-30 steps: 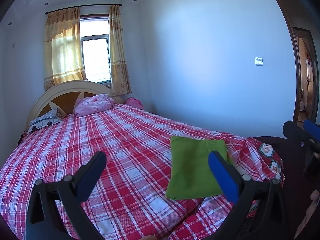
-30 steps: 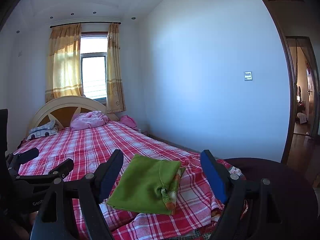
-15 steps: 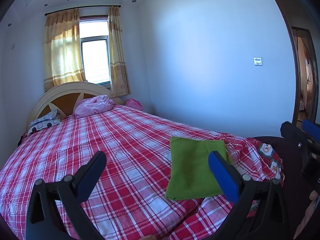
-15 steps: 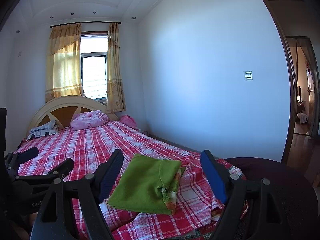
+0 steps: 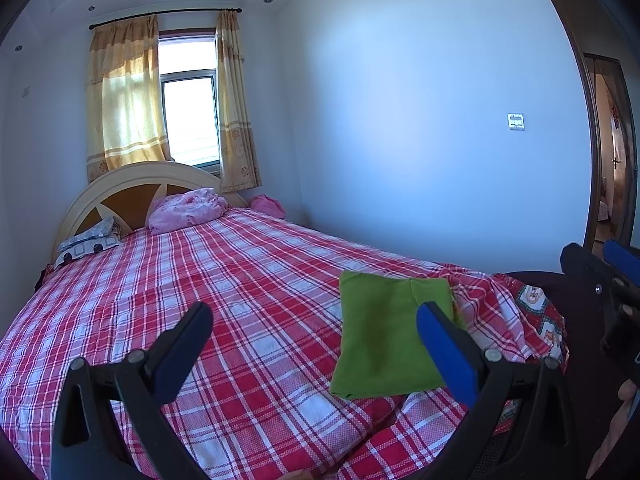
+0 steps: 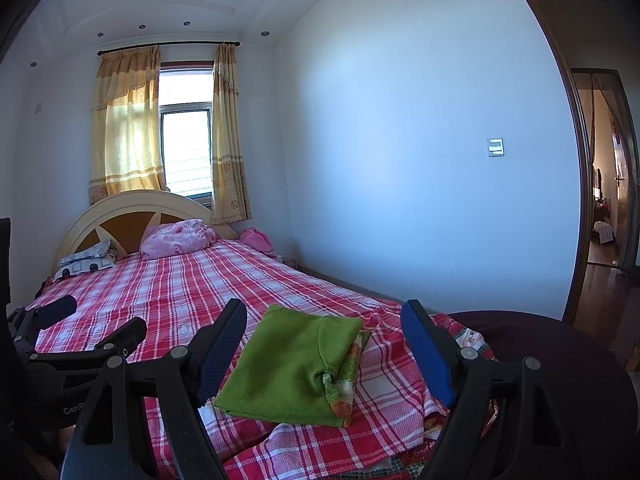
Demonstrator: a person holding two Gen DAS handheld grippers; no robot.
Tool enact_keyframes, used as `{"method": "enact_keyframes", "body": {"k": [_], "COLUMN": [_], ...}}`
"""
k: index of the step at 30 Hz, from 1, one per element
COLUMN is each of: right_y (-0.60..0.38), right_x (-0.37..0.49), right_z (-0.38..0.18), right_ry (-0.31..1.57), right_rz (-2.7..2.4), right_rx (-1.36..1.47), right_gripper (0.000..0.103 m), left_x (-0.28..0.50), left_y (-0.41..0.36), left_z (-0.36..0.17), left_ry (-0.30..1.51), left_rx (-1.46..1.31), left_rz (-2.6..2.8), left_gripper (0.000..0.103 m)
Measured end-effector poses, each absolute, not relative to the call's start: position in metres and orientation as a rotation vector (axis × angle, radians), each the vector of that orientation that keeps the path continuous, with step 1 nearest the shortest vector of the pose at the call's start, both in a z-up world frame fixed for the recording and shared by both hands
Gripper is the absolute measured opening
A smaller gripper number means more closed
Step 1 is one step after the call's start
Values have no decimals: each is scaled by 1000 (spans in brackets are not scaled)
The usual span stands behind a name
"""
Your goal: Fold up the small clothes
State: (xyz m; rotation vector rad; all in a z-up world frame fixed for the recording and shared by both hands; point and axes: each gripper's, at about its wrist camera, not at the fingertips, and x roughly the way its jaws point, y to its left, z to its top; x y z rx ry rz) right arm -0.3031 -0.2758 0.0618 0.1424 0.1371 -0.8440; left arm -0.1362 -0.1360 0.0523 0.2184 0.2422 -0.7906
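A small green garment (image 5: 384, 340) lies folded flat on the red plaid bed (image 5: 240, 304), near its front right corner. In the right wrist view the same garment (image 6: 292, 364) shows an orange and white patterned edge at its right side. My left gripper (image 5: 316, 344) hovers open above the bed, left of the garment, with nothing between its fingers. My right gripper (image 6: 324, 344) is open too, held above and in front of the garment without touching it. The left gripper (image 6: 96, 320) also shows at the left of the right wrist view, and the right gripper's fingers (image 5: 588, 264) at the right edge of the left one.
A pink bundle (image 5: 186, 210), another pink item (image 5: 269, 205) and a patterned pillow (image 5: 89, 240) lie by the headboard (image 5: 132, 184). A white wall runs along the bed's right side. A dark round seat (image 6: 560, 360) stands at the bed's near right, with a doorway (image 6: 604, 200) beyond.
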Motion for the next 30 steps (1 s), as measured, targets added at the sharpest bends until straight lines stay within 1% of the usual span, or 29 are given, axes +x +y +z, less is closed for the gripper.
{"method": "enact_keyframes", "body": {"k": [30], "right_y": [-275], "right_x": [-305], "right_z": [58], "right_ry": [145], "right_rz": [-864], "right_rx": [162], "right_gripper": [80], "left_x": [-137], "left_y": [-136], "left_z": [51], "left_ry": [238], "left_rx": [222], "left_rz": [-824], "left_gripper": [103]}}
